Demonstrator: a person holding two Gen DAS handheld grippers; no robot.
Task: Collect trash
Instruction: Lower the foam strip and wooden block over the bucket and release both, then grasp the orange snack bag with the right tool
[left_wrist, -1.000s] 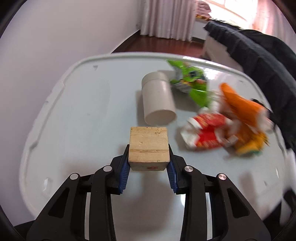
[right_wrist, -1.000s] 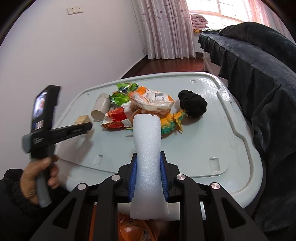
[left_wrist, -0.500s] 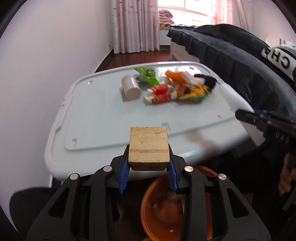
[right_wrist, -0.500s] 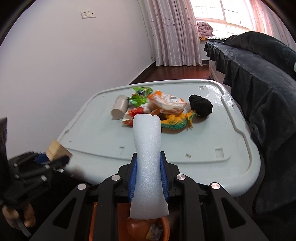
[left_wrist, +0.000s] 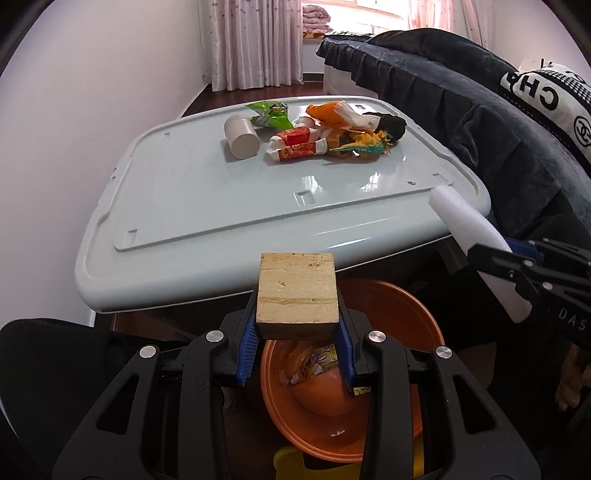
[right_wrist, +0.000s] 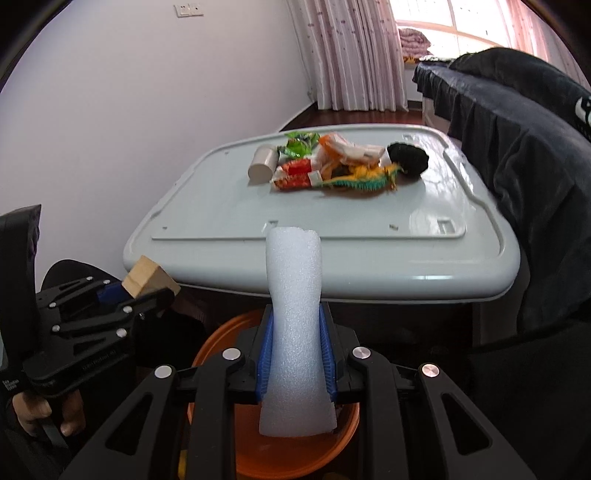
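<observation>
Left wrist view shows your left gripper (left_wrist: 297, 345) clamping the wooden block (left_wrist: 297, 293) above the orange bin (left_wrist: 391, 317) (right gripper (right_wrist: 295, 360) pinches the foam piece (right_wrist: 293, 314)), while wrappers (left_wrist: 297, 146) wait on the table (left_wrist: 192, 199).

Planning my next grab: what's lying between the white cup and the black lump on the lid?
Crumpled snack wrappers fill the gap between white cup and black lump, per right wrist view.

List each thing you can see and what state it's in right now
Left gripper: shut on wood block, over the basin.
Right gripper: shut on foam tube, over the basin.
Orange basin: on the floor, some wrappers inside.
White cup: on its side on the lid.
Wrappers: crumpled in a heap on the lid.
Black ball: on the lid, beside the heap.
Grey lid: flat, bearing the rest.
</observation>
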